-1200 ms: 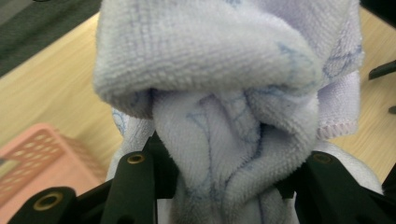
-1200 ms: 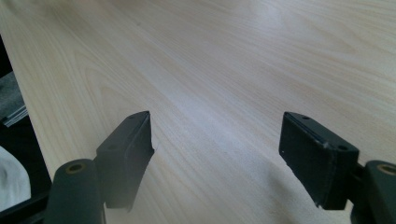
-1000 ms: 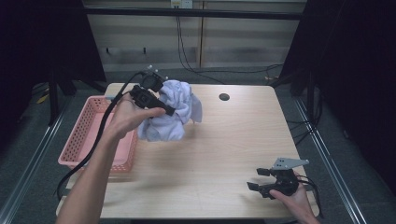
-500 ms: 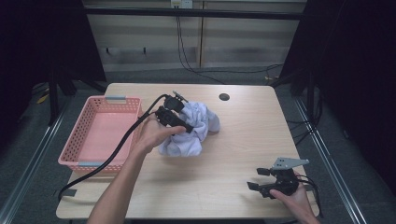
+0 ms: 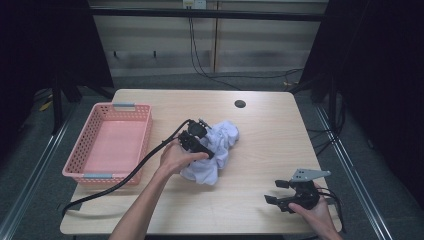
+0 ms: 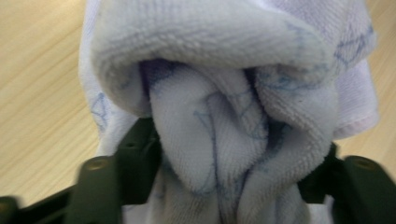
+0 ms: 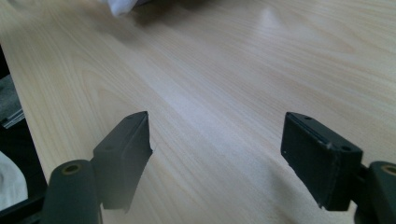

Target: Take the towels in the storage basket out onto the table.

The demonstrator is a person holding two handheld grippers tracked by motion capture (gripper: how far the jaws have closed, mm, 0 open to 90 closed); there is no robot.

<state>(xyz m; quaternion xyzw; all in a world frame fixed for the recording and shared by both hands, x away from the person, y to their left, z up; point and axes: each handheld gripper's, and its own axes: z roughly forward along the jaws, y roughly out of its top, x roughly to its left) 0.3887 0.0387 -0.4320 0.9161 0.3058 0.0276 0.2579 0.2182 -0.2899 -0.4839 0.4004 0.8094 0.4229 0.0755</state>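
We see the crumpled white terry towel [image 5: 216,152] lying mid-tabletop [image 5: 270,145], with the pink plastic mesh basket [image 5: 111,142] to its left. Our left claw [image 5: 200,141] sits on the towel; our right claw [image 5: 274,192] rests near the tabletop's front right corner.

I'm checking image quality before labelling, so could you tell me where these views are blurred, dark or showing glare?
High view: the table is evenly lit and the surroundings fall into deep shadow. Left gripper view: the white towel is close, its weave fairly clear, while the jaws at the bottom are soft. Right gripper view: a pale sheen on the table near the top right, and the left jaw's edge is blurred.
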